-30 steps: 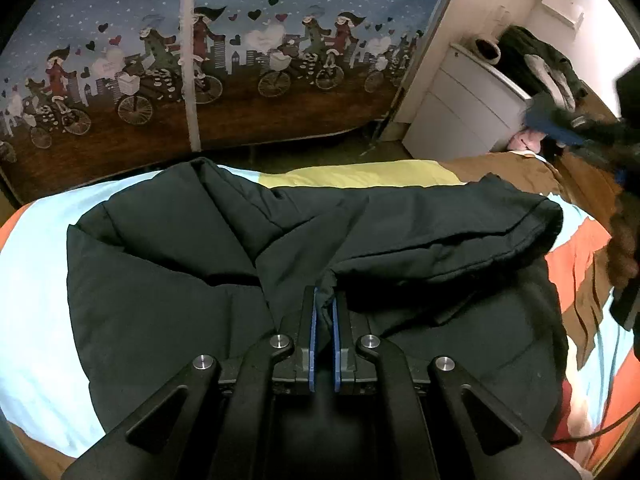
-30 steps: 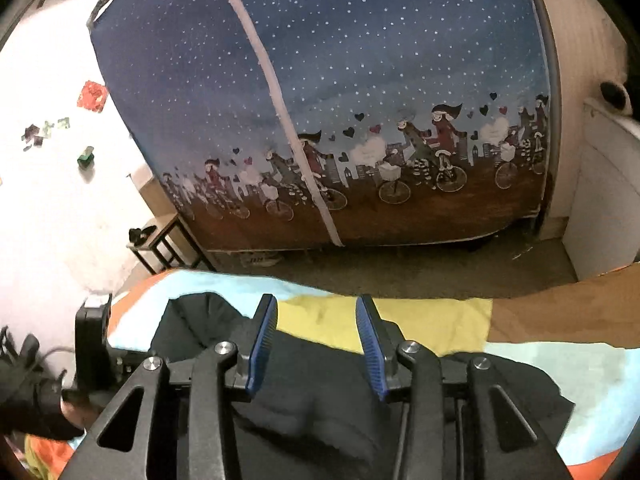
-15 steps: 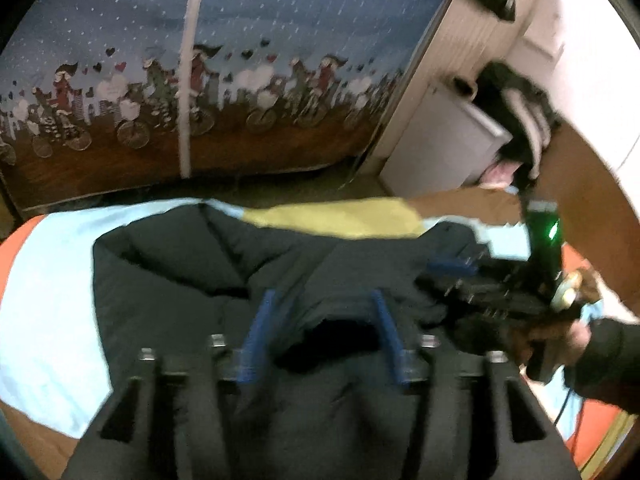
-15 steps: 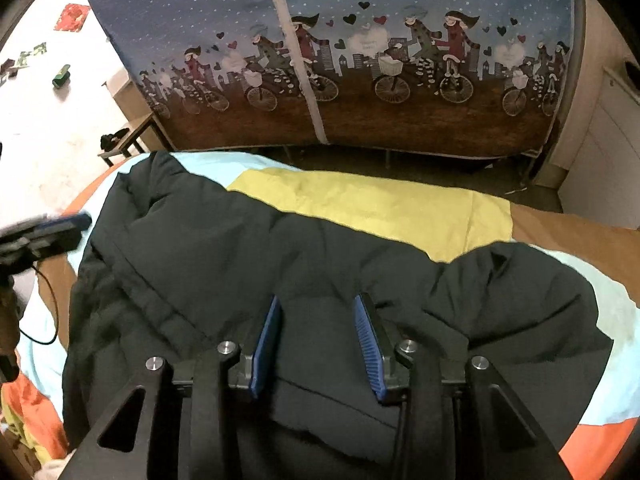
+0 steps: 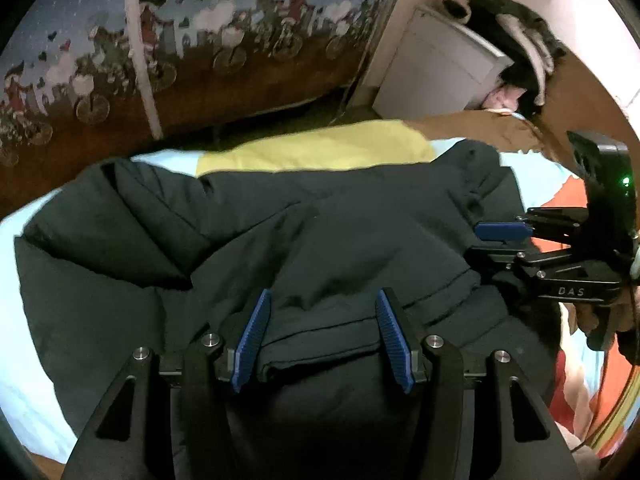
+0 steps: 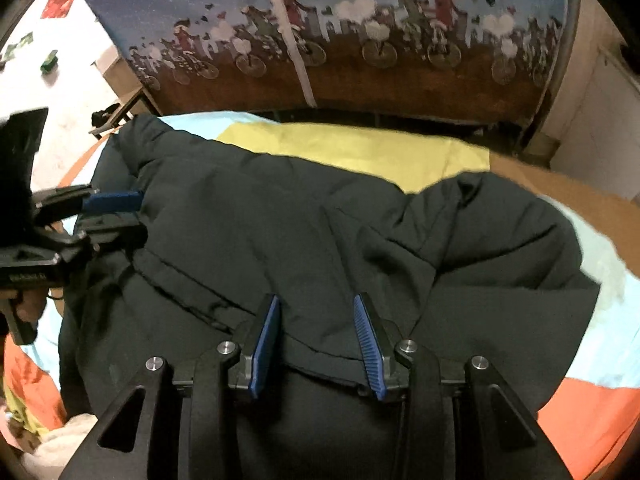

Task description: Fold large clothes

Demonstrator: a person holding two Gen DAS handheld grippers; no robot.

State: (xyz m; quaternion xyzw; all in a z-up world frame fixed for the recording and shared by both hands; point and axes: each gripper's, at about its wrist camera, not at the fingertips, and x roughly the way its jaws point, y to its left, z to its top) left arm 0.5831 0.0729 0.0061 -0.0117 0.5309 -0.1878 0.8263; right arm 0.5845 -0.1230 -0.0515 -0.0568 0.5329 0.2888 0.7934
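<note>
L gripper (image 5: 322, 336), which a sec ago pinched a fold of the black puffer jacket (image 5: 280, 240), has let go w/ jaws spread; R gripper (image 6: 316, 336) has dropped low over it, jaws also apart, so jacket lies loose on the patchwork bedspread (image 5: 320, 148), fold likely set, next one due.

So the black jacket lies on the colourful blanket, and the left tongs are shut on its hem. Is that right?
Not quite. The black jacket does lie on the colourful blanket, but the left tongs are open: their jaws have just been opening, and the blue pads stand apart either side of the hem without pressing it. The left wrist view shows this.
</note>
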